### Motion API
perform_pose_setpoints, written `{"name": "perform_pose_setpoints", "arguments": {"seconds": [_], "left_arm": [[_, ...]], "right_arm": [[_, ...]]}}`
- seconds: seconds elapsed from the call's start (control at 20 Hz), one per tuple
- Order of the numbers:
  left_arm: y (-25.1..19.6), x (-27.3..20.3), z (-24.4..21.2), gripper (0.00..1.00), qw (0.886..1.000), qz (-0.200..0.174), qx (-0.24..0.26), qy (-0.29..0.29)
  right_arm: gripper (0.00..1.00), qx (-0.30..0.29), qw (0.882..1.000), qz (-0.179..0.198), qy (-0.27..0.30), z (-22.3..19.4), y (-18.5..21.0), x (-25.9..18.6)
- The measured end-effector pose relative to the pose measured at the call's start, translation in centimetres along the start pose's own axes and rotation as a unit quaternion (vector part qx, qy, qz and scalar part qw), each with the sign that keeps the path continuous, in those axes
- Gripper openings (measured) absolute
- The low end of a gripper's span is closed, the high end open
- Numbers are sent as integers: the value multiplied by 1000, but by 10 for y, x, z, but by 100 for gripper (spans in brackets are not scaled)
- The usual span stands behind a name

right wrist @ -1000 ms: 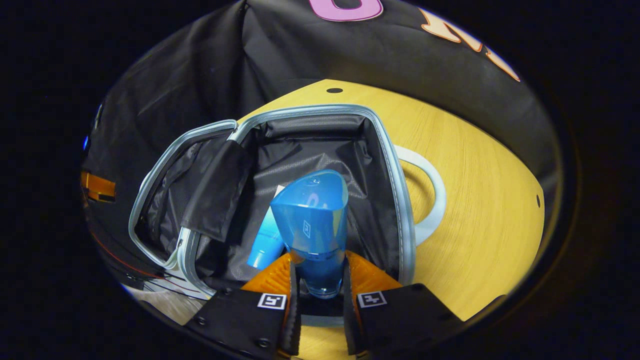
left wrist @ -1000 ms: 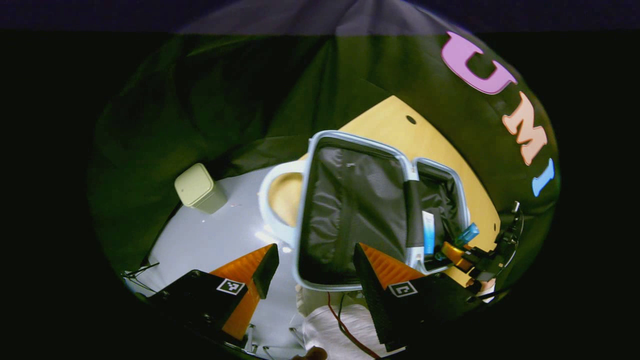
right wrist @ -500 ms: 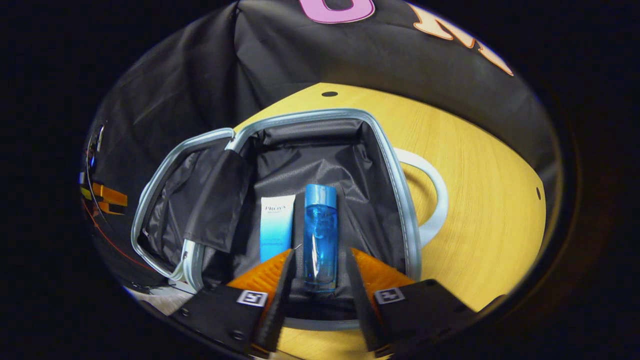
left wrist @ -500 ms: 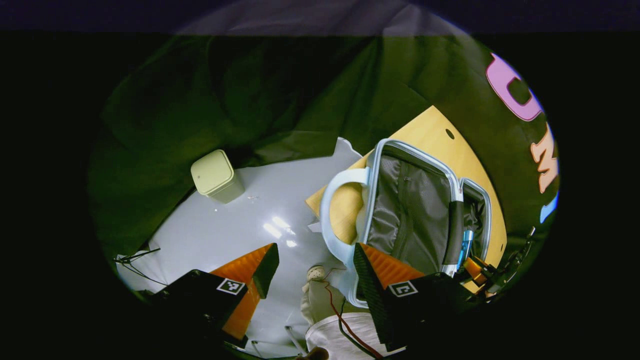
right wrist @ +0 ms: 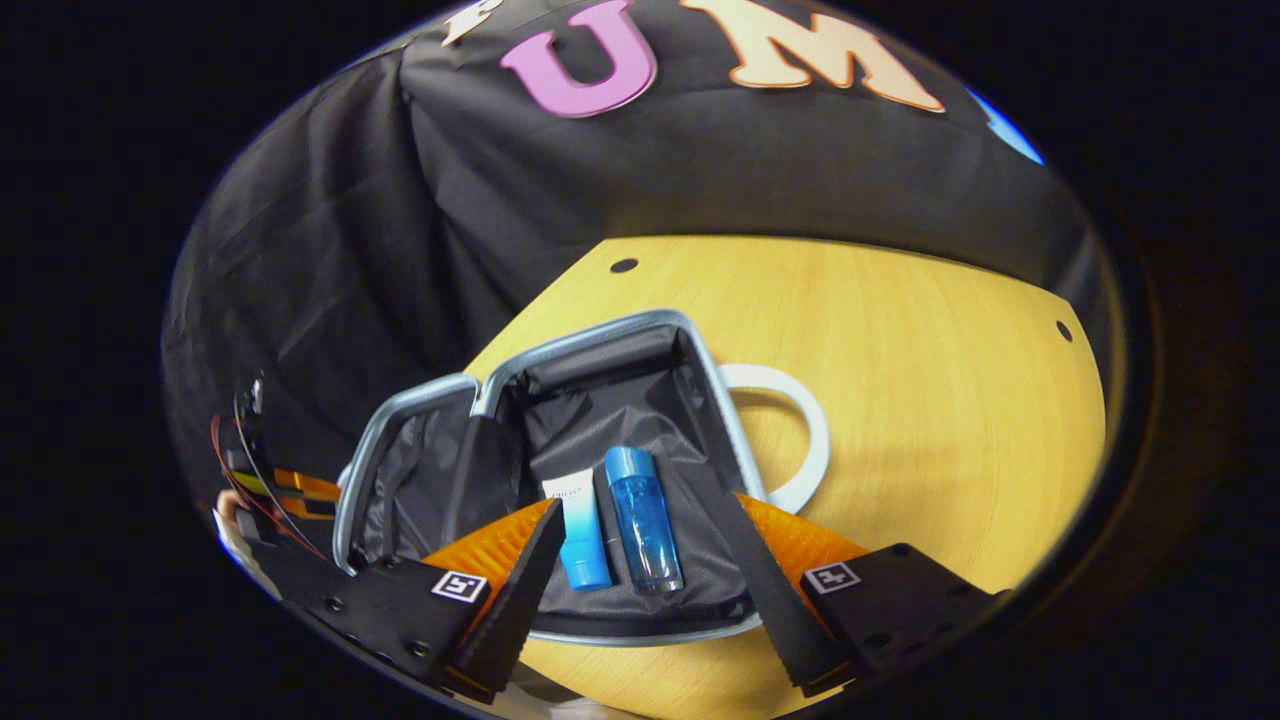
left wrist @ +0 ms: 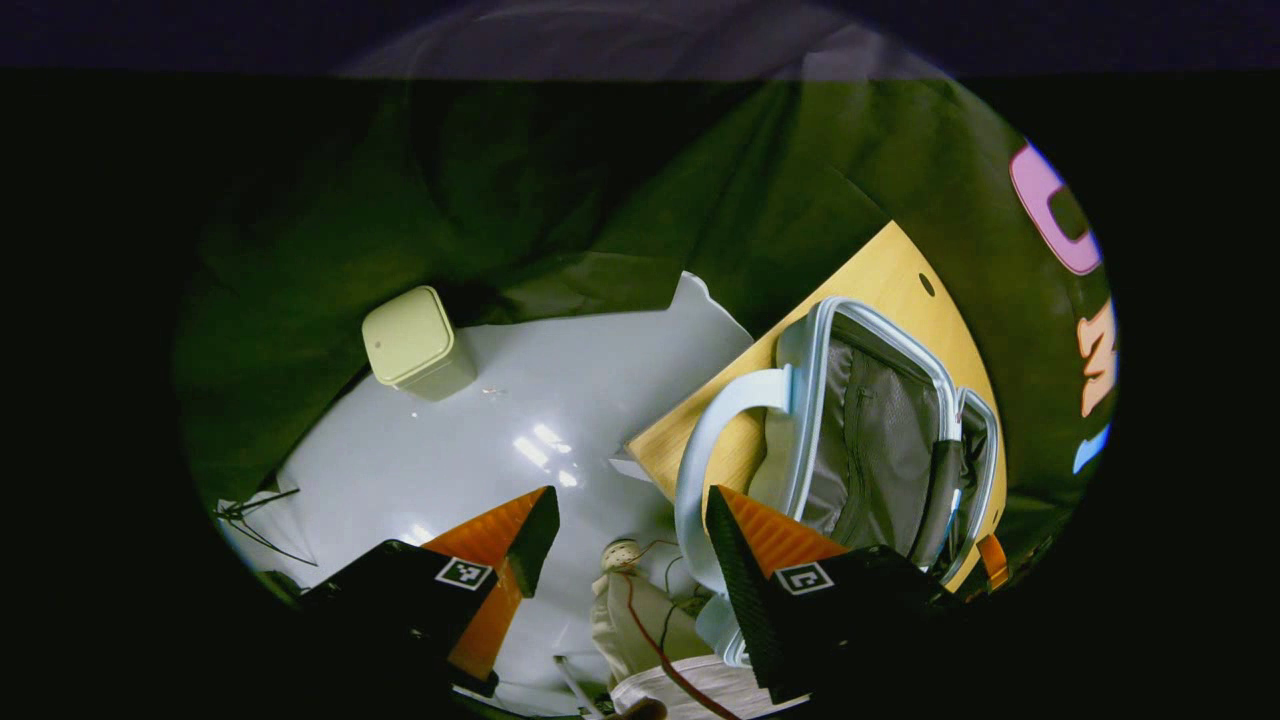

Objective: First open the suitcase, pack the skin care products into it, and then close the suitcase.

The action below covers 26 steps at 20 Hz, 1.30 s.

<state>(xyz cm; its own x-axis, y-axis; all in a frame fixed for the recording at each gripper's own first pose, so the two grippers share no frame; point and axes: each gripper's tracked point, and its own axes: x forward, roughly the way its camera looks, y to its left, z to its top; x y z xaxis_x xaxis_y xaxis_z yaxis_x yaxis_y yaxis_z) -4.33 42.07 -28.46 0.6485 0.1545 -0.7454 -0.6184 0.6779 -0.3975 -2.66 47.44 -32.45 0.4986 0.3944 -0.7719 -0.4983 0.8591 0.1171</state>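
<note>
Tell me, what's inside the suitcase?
In the right gripper view, the open suitcase holds a blue bottle and a white-and-blue tube, lying side by side on the dark lining. The lining flap covers part of the other half, so anything there is hidden.

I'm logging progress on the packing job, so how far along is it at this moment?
Done: the suitcase lies open on the wooden table, and the blue bottle and white-and-blue tube lie side by side inside it. In hand: nothing; the right gripper is open above them and the left gripper is open too. Left: closing the suitcase.
</note>
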Motion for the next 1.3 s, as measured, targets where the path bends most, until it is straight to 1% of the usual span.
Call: {"name": "perform_pose_setpoints", "arguments": {"seconds": [0.1,0.15,0.2,0.25,0.3,0.35,0.4,0.45,0.5,0.6,0.65,0.7,0.75,1.0,1.1,1.25,1.3], "left_arm": [[-6,11,-3,84,1000,-21,-13,12],[-8,15,-3,86,999,-30,-14,15],[-9,19,-4,80,999,-35,-16,21],[-12,21,-4,76,999,-42,-19,26],[-17,23,-6,74,998,-50,-21,30],[-21,24,-7,70,997,-59,-23,35],[-24,26,-7,72,997,-66,-24,41],[-28,27,-8,57,996,-73,-24,48],[-31,29,-10,44,995,-79,-25,54],[-37,30,-10,33,994,-85,-22,59],[-34,30,-9,30,995,-75,-18,58],[-32,30,-11,14,995,-72,-18,60],[-33,29,-9,11,995,-72,-22,60],[-39,26,-9,8,995,-84,-26,57],[-41,20,-12,7,994,-75,-30,68],[-47,9,-13,6,996,-63,-19,64],[-53,0,-12,6,996,-65,-11,58]], "right_arm": [[99,22,1000,-6,-17,15,-12,-11],[98,27,999,-11,-19,18,-19,-17],[94,27,999,-19,-23,21,-26,-21],[94,25,999,-27,-27,24,-33,-26],[99,24,999,-33,-30,26,-37,-31],[99,25,999,-36,-31,27,-40,-34],[94,25,998,-40,-30,28,-42,-35],[94,26,998,-43,-29,26,-45,-37],[94,27,998,-45,-28,25,-46,-38],[94,28,998,-48,-27,25,-47,-37],[98,28,998,-48,-26,24,-47,-37],[98,28,998,-47,-26,25,-47,-37],[98,28,998,-47,-25,25,-47,-37],[99,26,998,-47,-25,21,-49,-36],[99,28,998,-47,-29,20,-52,-38],[99,38,998,-46,-37,15,-55,-43],[99,43,997,-46,-40,14,-58,-45]]}}
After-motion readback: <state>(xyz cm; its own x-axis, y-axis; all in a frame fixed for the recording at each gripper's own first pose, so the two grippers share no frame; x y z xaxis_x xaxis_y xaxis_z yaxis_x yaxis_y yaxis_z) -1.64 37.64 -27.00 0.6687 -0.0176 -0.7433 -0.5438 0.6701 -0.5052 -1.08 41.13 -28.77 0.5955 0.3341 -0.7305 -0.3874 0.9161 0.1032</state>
